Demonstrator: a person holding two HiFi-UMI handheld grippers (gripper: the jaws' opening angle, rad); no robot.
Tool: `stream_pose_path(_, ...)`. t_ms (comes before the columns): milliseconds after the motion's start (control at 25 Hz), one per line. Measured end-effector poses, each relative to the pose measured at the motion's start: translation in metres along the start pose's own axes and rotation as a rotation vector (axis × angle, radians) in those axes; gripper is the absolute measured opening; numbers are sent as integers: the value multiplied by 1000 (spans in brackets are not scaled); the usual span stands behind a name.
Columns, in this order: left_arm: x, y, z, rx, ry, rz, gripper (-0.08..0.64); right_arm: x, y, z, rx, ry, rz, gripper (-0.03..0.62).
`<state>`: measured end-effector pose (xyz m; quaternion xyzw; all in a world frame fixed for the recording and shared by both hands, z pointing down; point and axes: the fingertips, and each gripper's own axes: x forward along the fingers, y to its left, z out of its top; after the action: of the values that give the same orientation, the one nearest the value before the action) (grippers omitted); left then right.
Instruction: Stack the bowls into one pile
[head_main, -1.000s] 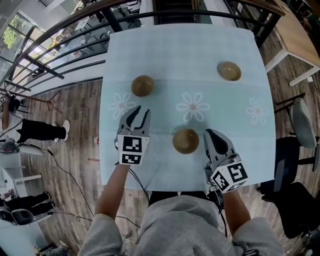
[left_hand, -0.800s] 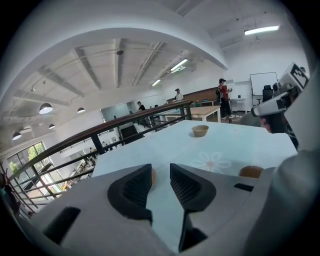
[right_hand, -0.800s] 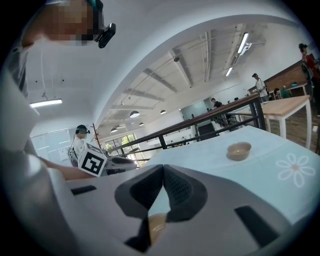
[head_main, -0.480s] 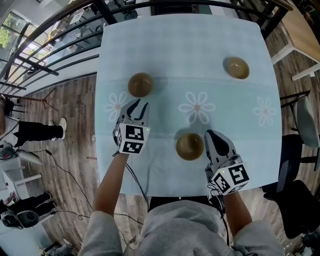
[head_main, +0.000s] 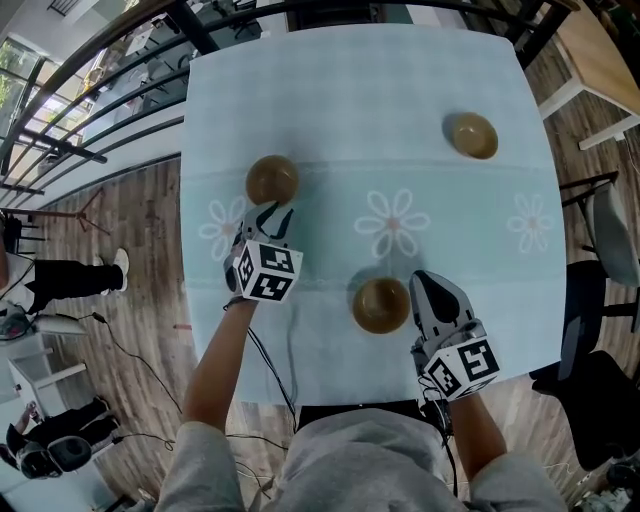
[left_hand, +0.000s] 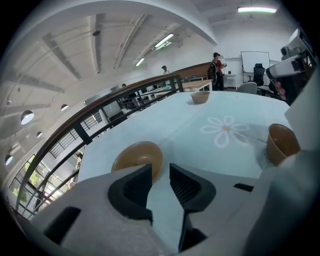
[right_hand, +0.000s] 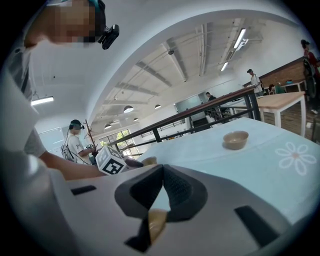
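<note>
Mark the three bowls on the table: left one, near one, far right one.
Left bowl (head_main: 272, 179), head view, middle of the bowl.
Near bowl (head_main: 380, 305), head view, middle of the bowl.
Far right bowl (head_main: 472, 135), head view, middle of the bowl.

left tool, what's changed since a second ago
The left tool moved forward up to the left bowl, jaws open, gripping nothing yet. The right tool stays shut beside the near bowl. That bowl, the left one and the far bowl haven't moved.
</note>
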<state>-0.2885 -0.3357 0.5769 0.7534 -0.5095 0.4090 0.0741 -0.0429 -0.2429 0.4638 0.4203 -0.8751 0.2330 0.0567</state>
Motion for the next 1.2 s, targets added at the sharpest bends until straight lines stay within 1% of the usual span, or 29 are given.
stream_pose_path(240, 11, 2, -2, 21, 27, -31, 118, -5, -1, -13, 34, 15, -38, 26)
stream_pose_path(560, 23, 5, -3, 78, 62, -39, 72, -3, -3, -16, 52, 14, -61, 26)
stream_pose_path(800, 22, 2, 2, 75, 52, -57, 40, -6, -1, -18, 64, 12, -77, 26)
stream_pose_path(1080, 20, -7, 1, 118, 54, -73, 29, -10, 2, -16, 68, -7, -85, 26)
stream_pose_path(1200, 16, -11, 4, 123, 56, -81, 28, -15, 2, -13, 68, -14, -88, 26)
